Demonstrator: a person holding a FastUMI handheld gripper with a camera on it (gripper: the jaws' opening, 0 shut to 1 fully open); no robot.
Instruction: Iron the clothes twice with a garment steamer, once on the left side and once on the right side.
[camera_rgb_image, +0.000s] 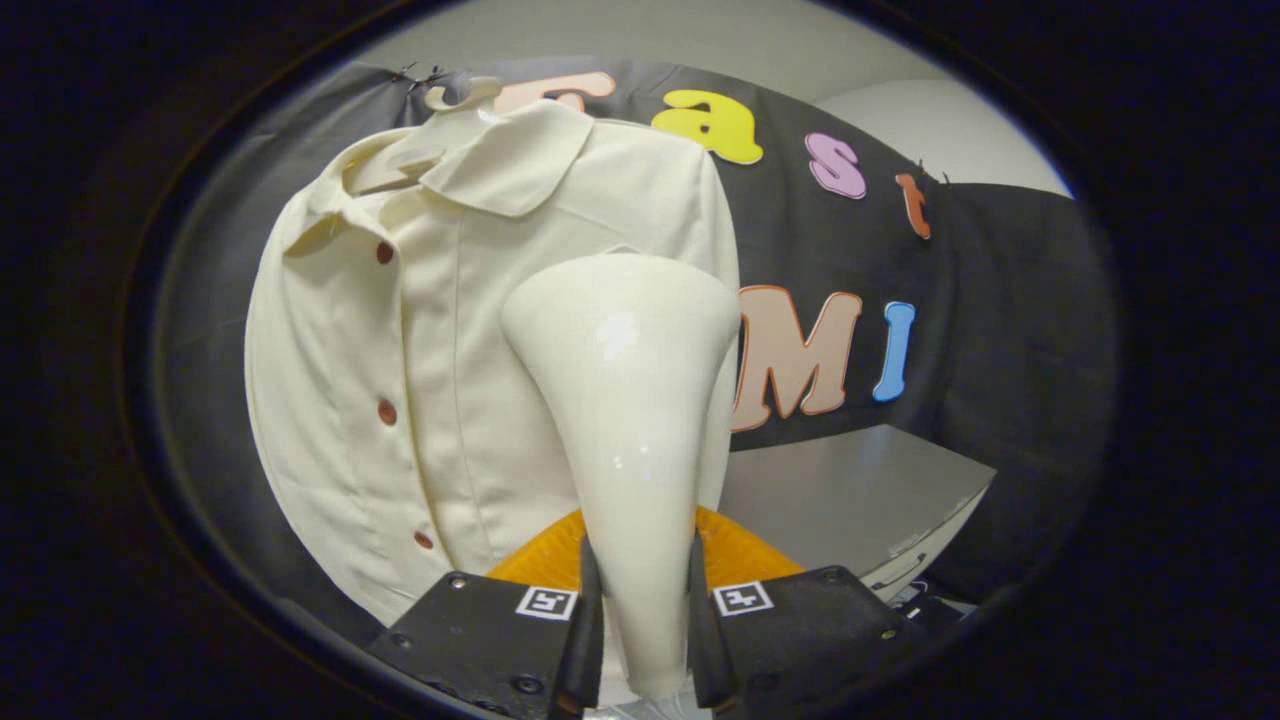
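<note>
A cream garment steamer (625, 400) rises from between my fingers, its narrow handle clamped by both and its wide head held up close to the shirt. My gripper (645, 610) is shut on that handle. Beyond it hangs a cream button-up shirt (400, 330) with a collar and brown buttons, on a pale hanger (455, 98) against the booth's wall. The steamer head stands in front of the shirt's right half, right of the button row; I cannot tell whether it touches the cloth.
An orange thing (740, 550) lies just past my fingers, partly hidden behind the steamer. A grey table top (850, 490) stretches away to the right of the shirt, with the black cloth wall (1000, 300) behind it.
</note>
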